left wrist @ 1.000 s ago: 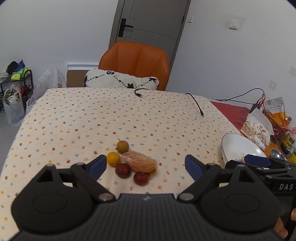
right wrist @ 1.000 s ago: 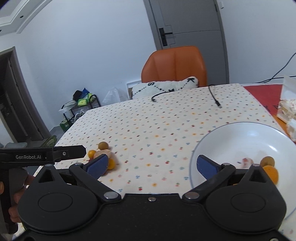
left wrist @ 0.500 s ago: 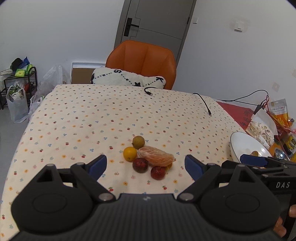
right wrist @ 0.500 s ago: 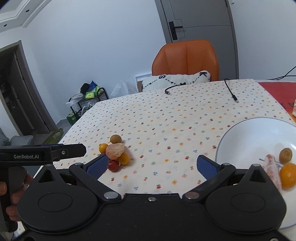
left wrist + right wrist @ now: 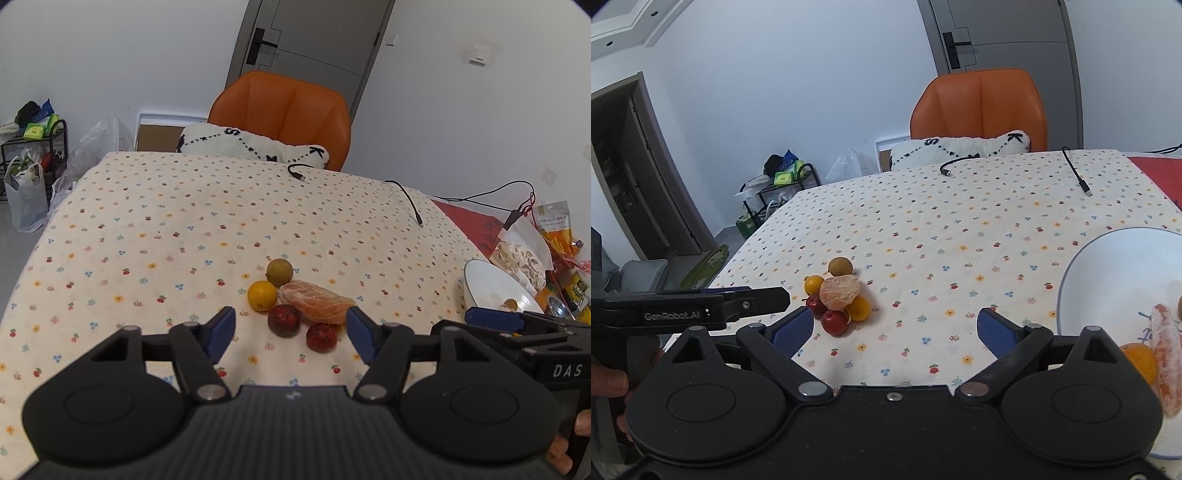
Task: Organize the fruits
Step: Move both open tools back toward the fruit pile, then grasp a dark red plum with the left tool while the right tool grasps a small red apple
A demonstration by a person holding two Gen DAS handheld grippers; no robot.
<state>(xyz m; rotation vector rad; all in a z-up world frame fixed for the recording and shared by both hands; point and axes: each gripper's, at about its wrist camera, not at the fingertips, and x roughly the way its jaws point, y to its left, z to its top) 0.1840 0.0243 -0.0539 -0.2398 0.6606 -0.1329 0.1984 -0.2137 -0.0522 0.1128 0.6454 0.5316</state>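
Observation:
A fruit cluster lies on the flowered tablecloth: a brown round fruit [image 5: 279, 271], a yellow one [image 5: 262, 295], a peeled orange piece [image 5: 316, 302], a dark red fruit [image 5: 283, 320] and a red fruit [image 5: 322, 336]. My left gripper [image 5: 290, 328] hovers just short of the cluster, its jaws closing. The dark red fruit shows between the fingers, with gaps on both sides. My right gripper [image 5: 895, 326] is wide, its jaws closing slightly over cloth, and the red fruit [image 5: 834, 322] sits by its left finger. The white plate [image 5: 1108, 258] holds an orange piece [image 5: 1169, 354] and an orange fruit [image 5: 1141, 360].
An orange chair [image 5: 284, 110] with a white pillow [image 5: 251, 146] stands at the far edge. Black cables [image 5: 410, 199] lie on the cloth. Snack bags [image 5: 524, 251] crowd the table's right side past the plate [image 5: 491, 284]. A rack and bags [image 5: 26, 177] stand on the floor at the left.
The left jaws have narrowed. Both views have swung, so the fruit cluster now sits nearer and more central, and the plate has slid toward the right edge.

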